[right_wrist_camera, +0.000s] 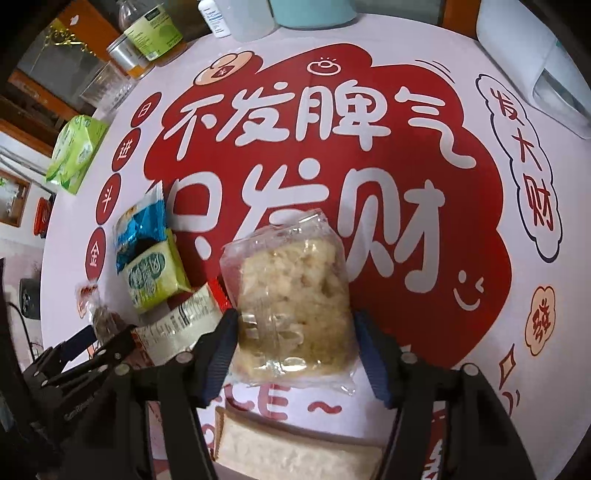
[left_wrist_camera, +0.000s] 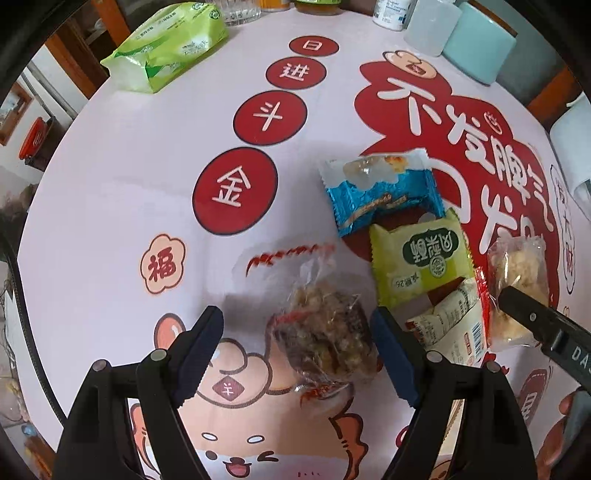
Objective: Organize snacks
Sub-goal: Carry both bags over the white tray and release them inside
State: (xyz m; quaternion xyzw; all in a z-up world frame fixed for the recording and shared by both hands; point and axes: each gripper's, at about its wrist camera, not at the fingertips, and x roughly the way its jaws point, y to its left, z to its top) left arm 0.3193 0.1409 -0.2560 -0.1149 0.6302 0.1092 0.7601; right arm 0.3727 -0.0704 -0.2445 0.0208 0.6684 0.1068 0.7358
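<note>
In the left wrist view my left gripper (left_wrist_camera: 297, 354) points down at the table and is open. A clear-wrapped dark nut bar (left_wrist_camera: 325, 339) lies between its fingers, close to the right one and well off the left. Behind it lie a blue packet (left_wrist_camera: 380, 195), a green packet (left_wrist_camera: 421, 258) and a white barcode packet (left_wrist_camera: 454, 321). My right gripper (right_wrist_camera: 297, 350) stands open around a clear pack of pale puffed rice cake (right_wrist_camera: 295, 302), which rests on the tablecloth with the pads just beside its edges. That pack (left_wrist_camera: 517, 273) also shows at the left view's right side.
A green tissue pack (left_wrist_camera: 166, 48) lies at the far left. Jars and bottles (right_wrist_camera: 147, 33), a teal container (left_wrist_camera: 480, 44) and a white appliance (right_wrist_camera: 535, 74) line the far edge. Another pale packet (right_wrist_camera: 295, 443) lies under the right gripper. The red-printed tablecloth (right_wrist_camera: 369, 110) covers the table.
</note>
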